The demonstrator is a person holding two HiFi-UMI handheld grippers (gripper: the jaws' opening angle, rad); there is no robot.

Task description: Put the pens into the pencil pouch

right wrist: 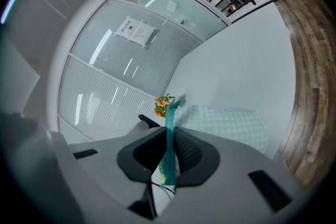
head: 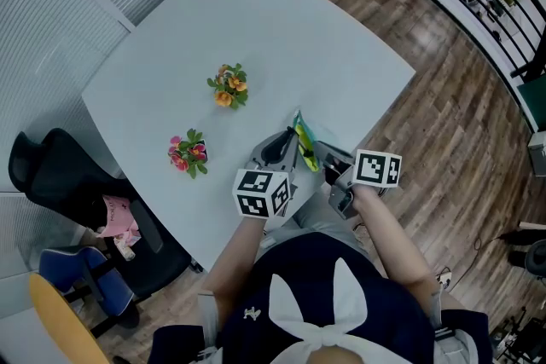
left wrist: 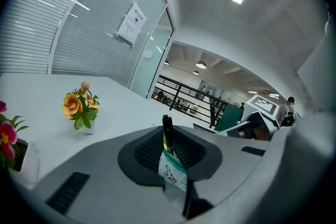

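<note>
1. The pencil pouch (right wrist: 226,123), of teal checked mesh, is held up at the counter's (head: 281,30) near edge; I cannot tell what is in it.
2. The right tool (right wrist: 170,144) is nearly closed, pinching the pouch's teal rim, which runs straight away from it.
3. The left tool (left wrist: 169,139), nearly closed, clamps a slim pen (left wrist: 167,128), its black tip pointing forward and upward.

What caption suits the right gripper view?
Right gripper pinching the teal edge of the pencil pouch over the white table.

Table (head: 316,38) lies open ahead and right — orange flowers (head: 228,87) and pink flowers (head: 188,153) block the left.
</note>
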